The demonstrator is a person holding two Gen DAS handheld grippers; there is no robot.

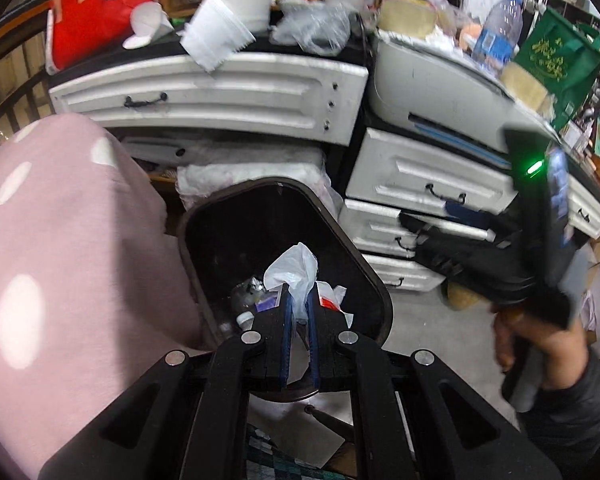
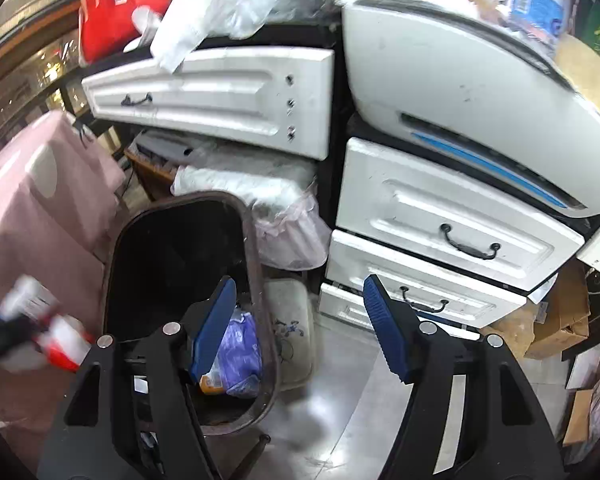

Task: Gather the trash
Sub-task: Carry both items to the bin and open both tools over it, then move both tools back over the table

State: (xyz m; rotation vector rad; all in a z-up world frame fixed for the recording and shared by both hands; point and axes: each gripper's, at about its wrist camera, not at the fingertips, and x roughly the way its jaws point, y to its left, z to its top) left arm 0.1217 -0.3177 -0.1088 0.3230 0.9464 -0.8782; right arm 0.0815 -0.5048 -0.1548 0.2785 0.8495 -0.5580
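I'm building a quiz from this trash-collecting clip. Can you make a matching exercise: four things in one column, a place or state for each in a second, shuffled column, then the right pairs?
Things
1. left tongs
2. right tongs
3. purple wrapper
4. water bottle

Places or states
A. lying inside the trash bin
B. open, holding nothing
C. standing on the cluttered top above the drawers
D. shut on a white plastic bag above the bin

Pairs: 1-D, 2-B, 3-A, 4-C
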